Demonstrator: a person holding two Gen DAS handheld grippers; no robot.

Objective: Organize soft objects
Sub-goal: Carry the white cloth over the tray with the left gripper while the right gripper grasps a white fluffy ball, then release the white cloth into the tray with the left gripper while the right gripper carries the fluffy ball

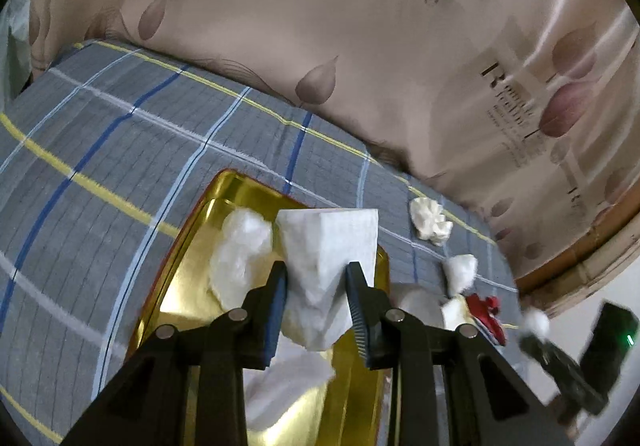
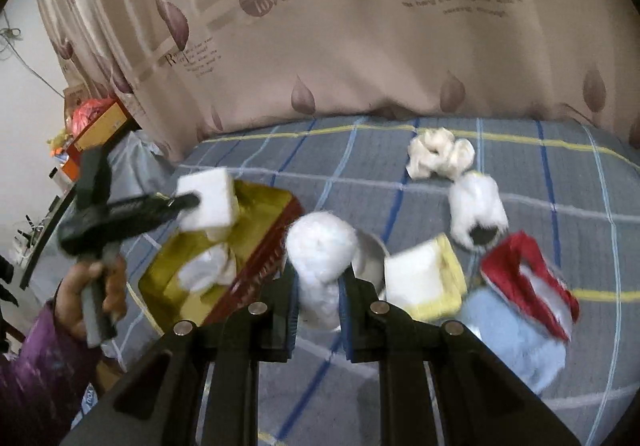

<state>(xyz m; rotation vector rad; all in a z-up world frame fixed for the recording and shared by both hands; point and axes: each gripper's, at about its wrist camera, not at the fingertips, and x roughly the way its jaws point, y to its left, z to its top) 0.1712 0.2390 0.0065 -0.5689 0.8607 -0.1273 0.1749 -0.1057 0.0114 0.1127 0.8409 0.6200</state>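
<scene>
My left gripper (image 1: pixel 317 274) is shut on a white sponge block (image 1: pixel 332 246) and holds it above the gold tray (image 1: pixel 184 286), which holds white soft pieces (image 1: pixel 240 254). In the right wrist view the left gripper (image 2: pixel 192 201) holds the white block (image 2: pixel 210 201) over the gold tray (image 2: pixel 276 201). My right gripper (image 2: pixel 318 278) is shut on a white fluffy ball (image 2: pixel 322 250), held above the bed beside the tray.
On the plaid bedsheet (image 2: pixel 560 181) lie a cream scrunchie (image 2: pixel 438 157), a white furry item (image 2: pixel 478 209), a yellow-edged white sponge (image 2: pixel 424 278), a red and white cloth (image 2: pixel 528 278) and a light blue cloth (image 2: pixel 516 334). A curtain (image 2: pixel 360 45) hangs behind.
</scene>
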